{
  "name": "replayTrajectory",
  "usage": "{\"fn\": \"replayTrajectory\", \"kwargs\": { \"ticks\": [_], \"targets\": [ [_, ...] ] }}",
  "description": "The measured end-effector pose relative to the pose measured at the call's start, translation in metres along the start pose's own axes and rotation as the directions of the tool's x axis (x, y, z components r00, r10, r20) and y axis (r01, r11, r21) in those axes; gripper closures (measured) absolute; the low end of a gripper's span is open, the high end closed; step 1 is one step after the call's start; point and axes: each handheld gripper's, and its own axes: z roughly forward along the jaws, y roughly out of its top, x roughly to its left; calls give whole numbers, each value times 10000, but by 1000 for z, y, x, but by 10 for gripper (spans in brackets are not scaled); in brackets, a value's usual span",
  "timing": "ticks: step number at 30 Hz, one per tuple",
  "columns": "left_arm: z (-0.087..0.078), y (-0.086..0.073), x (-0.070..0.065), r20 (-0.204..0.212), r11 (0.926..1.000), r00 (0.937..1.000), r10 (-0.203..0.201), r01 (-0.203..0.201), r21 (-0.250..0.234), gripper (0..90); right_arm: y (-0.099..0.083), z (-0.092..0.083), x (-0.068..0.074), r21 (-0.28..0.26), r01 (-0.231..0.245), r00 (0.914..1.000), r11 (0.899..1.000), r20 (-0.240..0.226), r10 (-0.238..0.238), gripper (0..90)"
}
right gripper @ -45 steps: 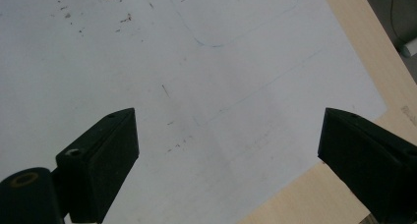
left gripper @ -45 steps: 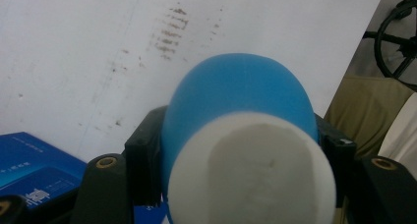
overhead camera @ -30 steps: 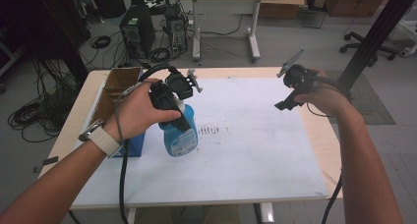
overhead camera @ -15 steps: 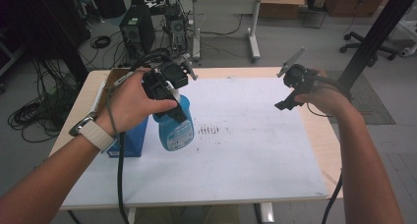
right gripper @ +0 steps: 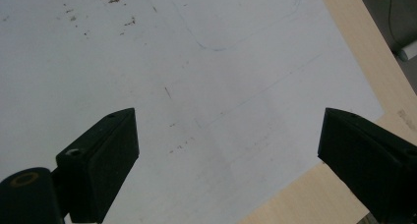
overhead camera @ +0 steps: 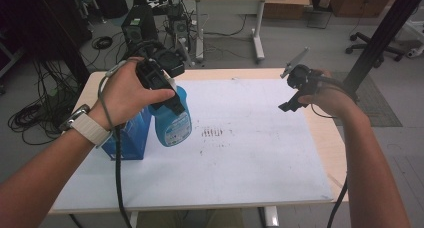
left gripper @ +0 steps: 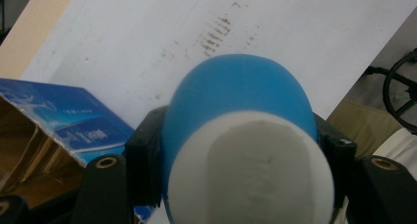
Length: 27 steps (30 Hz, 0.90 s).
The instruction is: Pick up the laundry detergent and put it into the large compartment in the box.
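A blue spray bottle with a white top hangs tilted above the left part of the white sheet, clear of it. My left gripper is shut on the bottle's upper part. In the left gripper view, the black jaws press on both sides of the bottle just below its white top. My right gripper hovers over the sheet's far right side. It stands open, its jaws wide apart around bare sheet.
A blue cardboard box, open and brown inside, stands at the sheet's left edge beside the bottle. Brown stains mark the middle of the sheet. The wooden table edge runs along the right. Desks and cables lie beyond.
My left hand has lifted the bottle upward and a little to the left, away from the sheet. The right hand has stayed where it was.
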Motion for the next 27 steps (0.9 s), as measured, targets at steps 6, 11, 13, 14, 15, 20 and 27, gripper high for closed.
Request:
{"fn": "replayTrajectory", "kwargs": {
  "ticks": [6,11,13,14,15,20,27],
  "targets": [
    [-11,1,7,-237,9991,9988,-417,417,-9,373,0,-2,0,-27,-5,10000,10000,35,5,84],
    [-17,1,13,-333,9973,9967,-739,739,-34,373,0,-4,0,-71,-35,10000,10000,66,36,84],
    [-19,1,15,-389,9962,9955,-867,868,28,373,0,-4,0,-49,-60,10000,10000,70,61,84],
    [-20,1,16,-437,9957,9948,-920,922,27,373,0,-4,0,-49,-66,10000,10000,66,66,84],
    [-21,1,17,-460,9950,9940,-993,995,17,373,0,-4,0,-65,-49,10000,10000,73,50,84],
    [-24,0,25,-467,9885,9875,-1507,1509,19,373,1,-4,0,-73,-27,10000,10000,81,28,85],
    [-33,-2,40,-689,9753,9730,-2204,2211,30,373,2,-4,1,-54,-7,10000,10000,76,8,84]
  ]
}}
